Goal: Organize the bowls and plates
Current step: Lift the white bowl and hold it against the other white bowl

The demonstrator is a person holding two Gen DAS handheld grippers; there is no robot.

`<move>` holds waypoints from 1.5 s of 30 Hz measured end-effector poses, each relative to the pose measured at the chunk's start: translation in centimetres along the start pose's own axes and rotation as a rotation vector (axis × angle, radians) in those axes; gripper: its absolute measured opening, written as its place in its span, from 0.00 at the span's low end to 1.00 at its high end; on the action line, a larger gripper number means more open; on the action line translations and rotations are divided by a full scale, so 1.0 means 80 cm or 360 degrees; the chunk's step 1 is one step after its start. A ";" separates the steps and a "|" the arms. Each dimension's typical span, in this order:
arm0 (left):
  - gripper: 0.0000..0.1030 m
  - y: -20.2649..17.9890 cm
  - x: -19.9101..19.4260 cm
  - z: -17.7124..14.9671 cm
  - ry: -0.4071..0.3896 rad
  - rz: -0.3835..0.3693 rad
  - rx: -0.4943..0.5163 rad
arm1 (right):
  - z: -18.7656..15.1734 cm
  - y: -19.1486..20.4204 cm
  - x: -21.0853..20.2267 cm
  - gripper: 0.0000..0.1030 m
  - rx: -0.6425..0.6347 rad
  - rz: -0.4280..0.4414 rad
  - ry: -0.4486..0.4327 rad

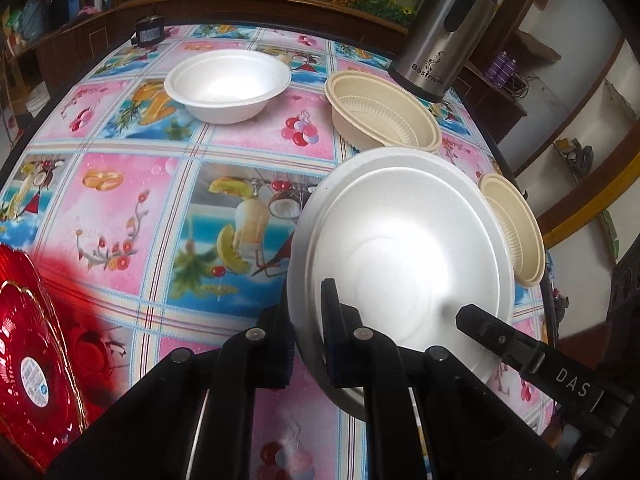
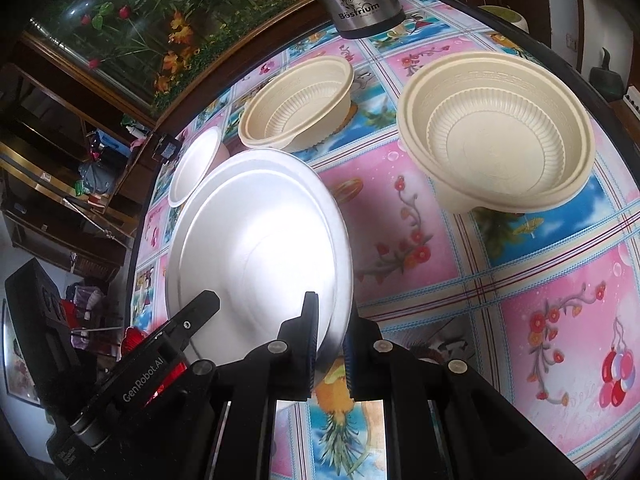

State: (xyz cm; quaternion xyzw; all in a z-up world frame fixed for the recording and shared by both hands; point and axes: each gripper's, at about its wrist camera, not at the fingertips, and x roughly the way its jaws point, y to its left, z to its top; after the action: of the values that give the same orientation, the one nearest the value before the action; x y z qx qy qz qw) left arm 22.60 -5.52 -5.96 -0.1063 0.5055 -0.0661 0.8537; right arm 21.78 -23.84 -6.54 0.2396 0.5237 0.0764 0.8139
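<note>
Because the white foam plate [image 1: 404, 256] is wide and floppy, I have both tools on its rim at once: my left gripper [image 1: 308, 344] is clenched on the near edge, one finger over the face and one under, and my right gripper [image 2: 330, 344] pinches the opposite edge the same way. That keeps the plate tilted up off the flowered tablecloth [image 1: 132, 208], so I judge it can be carried level to a stack. From the wrist views I cannot tell for sure whether its far rim touches the cloth. The white foam bowl [image 1: 227, 85] sits well apart, and the two beige ribbed bowls [image 2: 496, 136] [image 2: 298, 102] wait near the steel flask [image 1: 444, 36], presumably for nesting.
</note>
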 end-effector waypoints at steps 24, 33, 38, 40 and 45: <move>0.09 0.015 -0.064 -0.055 -0.0168 0.0070 0.0048 | -0.060 0.021 -0.036 0.10 -0.0096 0.0041 -0.0049; 0.10 0.026 -0.075 -0.070 -0.0199 0.0094 0.0030 | -0.074 0.035 -0.035 0.10 -0.0137 0.0040 -0.0045; 0.10 0.031 -0.081 -0.076 -0.0212 0.0104 0.0019 | -0.080 0.041 -0.036 0.10 -0.0159 0.0039 -0.0046; 0.10 0.033 -0.084 -0.079 -0.0218 0.0108 0.0017 | -0.082 0.043 -0.036 0.10 -0.0165 0.0038 -0.0046; 0.10 0.035 -0.089 -0.081 -0.0235 0.0116 0.0014 | -0.086 0.047 -0.037 0.10 -0.0179 0.0044 -0.0048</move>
State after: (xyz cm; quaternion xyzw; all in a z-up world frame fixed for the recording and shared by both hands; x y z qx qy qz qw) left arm 13.50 -2.00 -3.62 -0.0887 0.4443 -0.0292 0.8910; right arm 14.85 -19.54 -4.65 0.2018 0.5029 0.1131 0.8328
